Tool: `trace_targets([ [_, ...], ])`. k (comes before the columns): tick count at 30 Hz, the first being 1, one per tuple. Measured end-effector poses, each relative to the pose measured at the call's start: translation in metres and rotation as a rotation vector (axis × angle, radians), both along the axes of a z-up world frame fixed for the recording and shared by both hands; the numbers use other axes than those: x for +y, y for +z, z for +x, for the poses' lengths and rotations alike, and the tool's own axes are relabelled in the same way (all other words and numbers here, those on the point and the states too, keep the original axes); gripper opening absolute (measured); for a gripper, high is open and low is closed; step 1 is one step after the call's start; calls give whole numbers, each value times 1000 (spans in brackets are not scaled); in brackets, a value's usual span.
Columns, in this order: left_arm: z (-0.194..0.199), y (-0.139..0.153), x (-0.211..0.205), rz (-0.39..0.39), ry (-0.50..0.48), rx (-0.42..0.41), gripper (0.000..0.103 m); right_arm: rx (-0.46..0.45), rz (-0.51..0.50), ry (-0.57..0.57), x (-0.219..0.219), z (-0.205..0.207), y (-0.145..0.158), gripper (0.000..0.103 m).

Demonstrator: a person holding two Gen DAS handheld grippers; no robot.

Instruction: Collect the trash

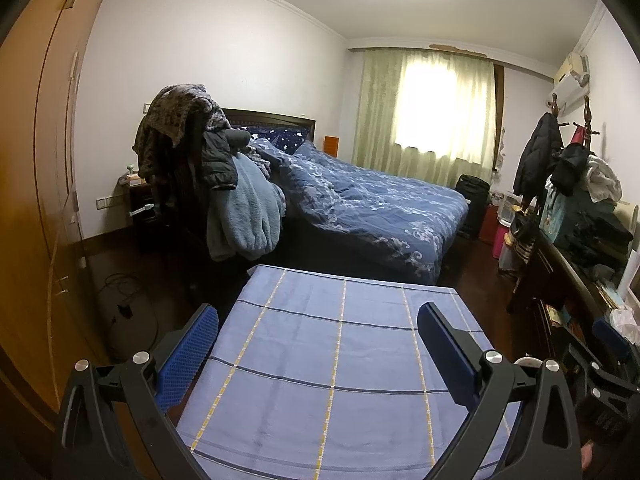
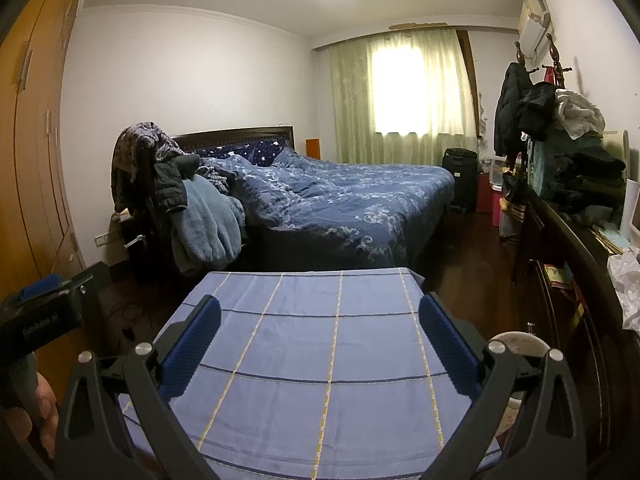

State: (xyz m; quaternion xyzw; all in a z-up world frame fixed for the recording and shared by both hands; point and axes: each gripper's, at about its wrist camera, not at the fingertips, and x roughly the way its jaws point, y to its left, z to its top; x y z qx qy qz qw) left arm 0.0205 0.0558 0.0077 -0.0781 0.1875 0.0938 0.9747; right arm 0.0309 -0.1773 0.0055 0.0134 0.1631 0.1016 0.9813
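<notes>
Holding both hand-held grippers, left [image 1: 318, 354] and right [image 2: 320, 340], spread empty above the tabletop [image 1: 340, 360], I'd first locate trash.

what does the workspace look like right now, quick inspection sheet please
surface: table with blue checked cloth, bare of items.
job's things: no trash on the cloth; crumpled white plastic on the dresser at right may be trash.
clutter: clothes heaped on a chair and on the dresser.
grippers: left tool open, holds nothing; right tool open, holds nothing; both above the cloth.
cables: black cable on the floor, left.
surroundings: bed, wardrobe, curtained window.
</notes>
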Motion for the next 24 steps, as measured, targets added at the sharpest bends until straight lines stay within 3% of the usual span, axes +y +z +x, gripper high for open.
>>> trace_targets([
  [10, -4, 1, 3, 0, 1, -24, 99, 12, -9, 7, 1, 1, -5, 100],
  [16, -8, 4, -1, 39, 34, -47, 99, 22, -14, 10, 4, 4, -7, 100],
  [24, -6, 3, 2, 15, 8, -34, 99, 23, -15, 8, 4, 5, -7, 100],
])
